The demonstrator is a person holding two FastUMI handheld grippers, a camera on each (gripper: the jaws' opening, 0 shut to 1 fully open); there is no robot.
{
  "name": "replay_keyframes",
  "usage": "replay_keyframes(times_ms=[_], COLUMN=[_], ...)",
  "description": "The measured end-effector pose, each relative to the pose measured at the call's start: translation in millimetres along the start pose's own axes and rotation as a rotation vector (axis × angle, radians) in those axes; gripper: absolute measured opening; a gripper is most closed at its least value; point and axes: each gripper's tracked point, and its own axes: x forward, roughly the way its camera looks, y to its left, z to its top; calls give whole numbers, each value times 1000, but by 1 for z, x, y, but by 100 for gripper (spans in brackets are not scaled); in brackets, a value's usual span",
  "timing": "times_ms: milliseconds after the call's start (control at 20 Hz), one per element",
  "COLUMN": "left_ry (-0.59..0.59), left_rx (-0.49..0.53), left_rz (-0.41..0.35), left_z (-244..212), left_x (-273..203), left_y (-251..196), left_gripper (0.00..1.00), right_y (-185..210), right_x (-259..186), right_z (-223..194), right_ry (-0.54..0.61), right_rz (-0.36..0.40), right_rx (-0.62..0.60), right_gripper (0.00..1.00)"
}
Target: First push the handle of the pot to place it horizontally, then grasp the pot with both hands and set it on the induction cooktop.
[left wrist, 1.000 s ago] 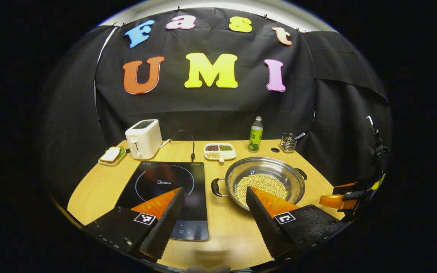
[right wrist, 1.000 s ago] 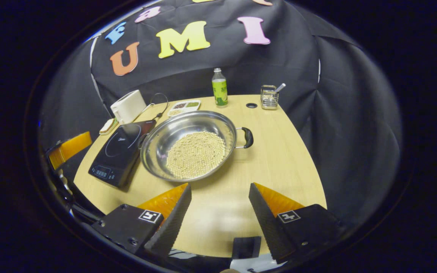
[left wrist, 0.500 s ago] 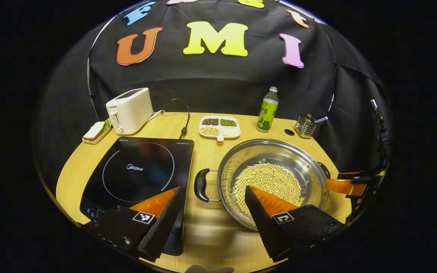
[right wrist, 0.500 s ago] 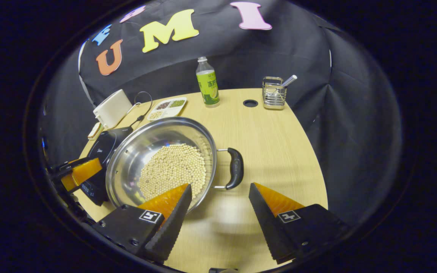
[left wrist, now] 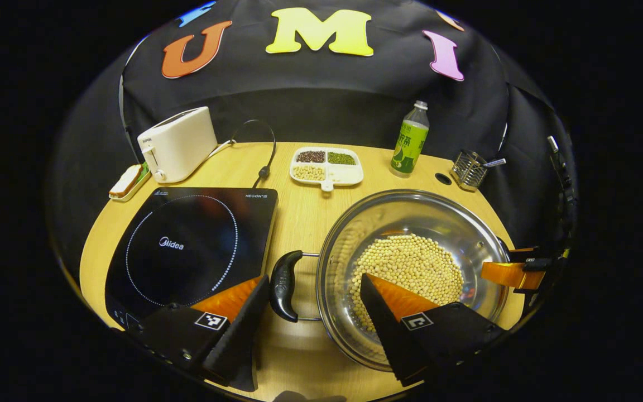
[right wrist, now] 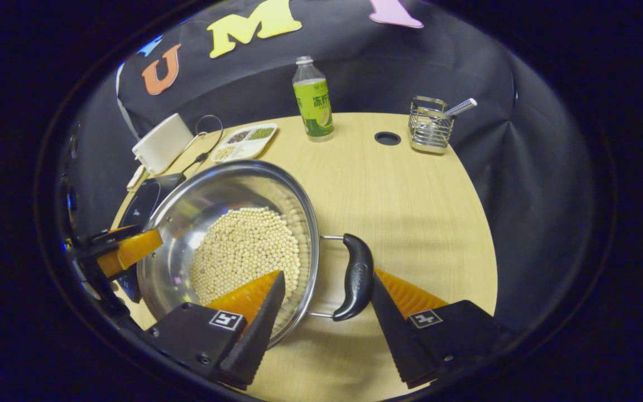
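Between the spread fingers of the left gripper [left wrist: 307,304], in the left gripper view, sits the pot's near handle [left wrist: 283,285], just beside the left finger and not yet clamped. The pot [left wrist: 411,273], steel and holding pale beans [left wrist: 411,268], stands on the desk [left wrist: 299,206], its rim passing under the right finger. Ahead of the left finger lies the cooktop [left wrist: 187,245], just beside the pot, seemingly so the carry stays short. Beyond the pot's far rim the right gripper [left wrist: 514,273] closes in from the other side. Farther ahead of the fingers stand a toaster [left wrist: 176,144], a dish [left wrist: 327,172], a bottle [left wrist: 409,146] and a rack [left wrist: 469,169].

Across the pot, in the right gripper view, the right gripper [right wrist: 324,312] holds its fingers wide, straddling the other handle [right wrist: 356,276], which touches or nearly touches the right finger; the left finger overlaps the rim. Neither finger visibly presses. The left gripper [right wrist: 126,251] shows past the left finger at the pot's far edge. Both handles lying level between wide fingers suggests the push step is done and the two-handed grasp comes next.
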Motion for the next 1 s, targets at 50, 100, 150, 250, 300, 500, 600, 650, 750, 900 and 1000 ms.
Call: replay_keyframes(times_ms=[50, 100, 150, 250, 300, 500, 600, 650, 750, 900, 1000], left_ry=[21, 28, 41, 68, 96, 143, 126, 122, 119, 104, 99], left_rx=[-9, -12, -7, 13, 3, 10, 18, 19, 9, -2, -3], left_rz=[-5, -9, -1, 30, 32, 60, 69, 72, 68, 52, 39], left_z=[-2, -2, -3, -7, -13, -21, -17, -16, -18, -14, -14], left_x=[2, 3, 5, 10, 12, 20, 15, 16, 15, 17, 15], left_y=[-1, -1, 2, 11, 11, 13, 11, 11, 10, 9, 8], left_gripper=[96, 96, 96, 88, 76, 80, 69, 67, 65, 61, 58], right_y=[-4, -6, -6, -5, -4, -4, -4, -4, -4, -5, -6], right_x=[2, 1, 5, 4, 5, 6, 6, 7, 7, 6, 4], right_z=[-3, -3, -3, -3, -4, -3, -3, -3, -1, -2, -2], right_ry=[18, 21, 25, 38, 45, 83, 85, 88, 80, 79, 77], right_rz=[-22, -28, -24, 1, 8, 12, 15, 17, 13, 5, -7], right_rx=[-10, -5, 5, 29, 55, 76, 83, 81, 86, 93, 101], right_gripper=[84, 81, 75, 69, 69, 61, 60, 58, 58, 57, 55])
